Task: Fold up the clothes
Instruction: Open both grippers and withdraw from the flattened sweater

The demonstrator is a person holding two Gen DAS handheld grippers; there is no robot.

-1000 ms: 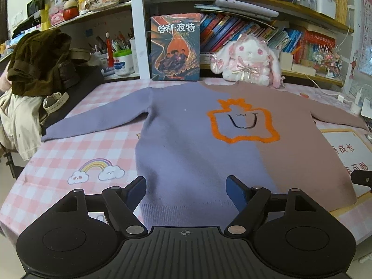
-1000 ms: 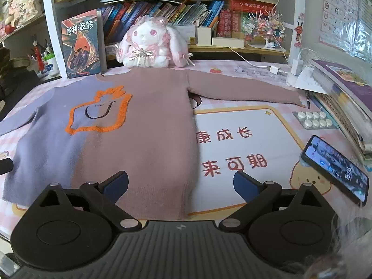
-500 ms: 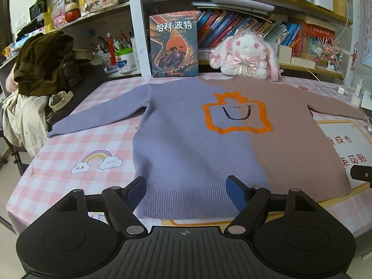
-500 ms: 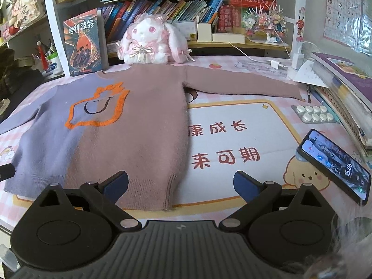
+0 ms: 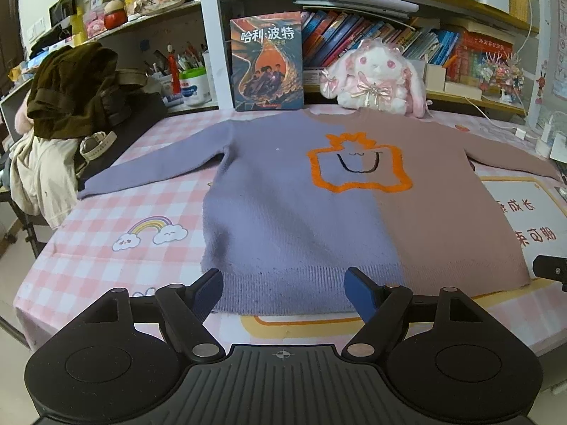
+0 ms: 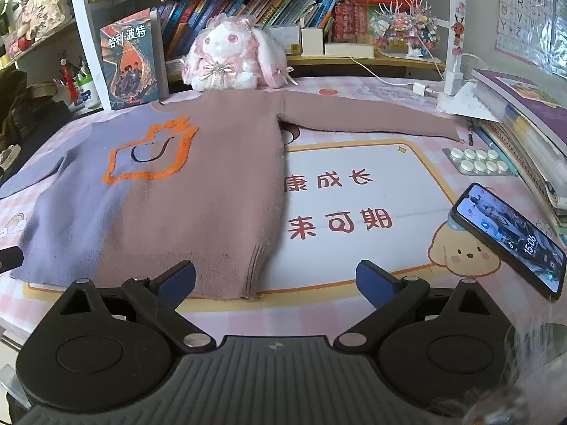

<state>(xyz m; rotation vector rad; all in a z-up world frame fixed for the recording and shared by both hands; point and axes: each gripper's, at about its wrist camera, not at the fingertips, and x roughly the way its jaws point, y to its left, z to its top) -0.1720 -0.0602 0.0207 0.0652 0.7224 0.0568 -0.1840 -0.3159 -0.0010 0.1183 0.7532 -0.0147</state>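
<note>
A sweater (image 5: 319,212), half lilac and half dusty pink with an orange outline on the chest, lies flat and face up on the pink checked table (image 5: 117,212), both sleeves spread out. It also shows in the right wrist view (image 6: 198,191). My left gripper (image 5: 283,288) is open and empty, just in front of the lilac hem. My right gripper (image 6: 276,281) is open and empty, just in front of the pink hem's right corner. The tip of the right gripper shows at the right edge of the left wrist view (image 5: 549,269).
A phone (image 6: 506,241), a blister pack of pills (image 6: 478,161) and stacked books (image 6: 524,124) lie on the table's right side. A plush rabbit (image 5: 375,78) and an upright book (image 5: 267,62) stand behind the collar. Clothes hang over a chair (image 5: 67,106) at the left.
Both grippers have drawn back toward the table's front edge, so the whole hem of the sweater now shows ahead of the fingers. The sweater has not moved.
</note>
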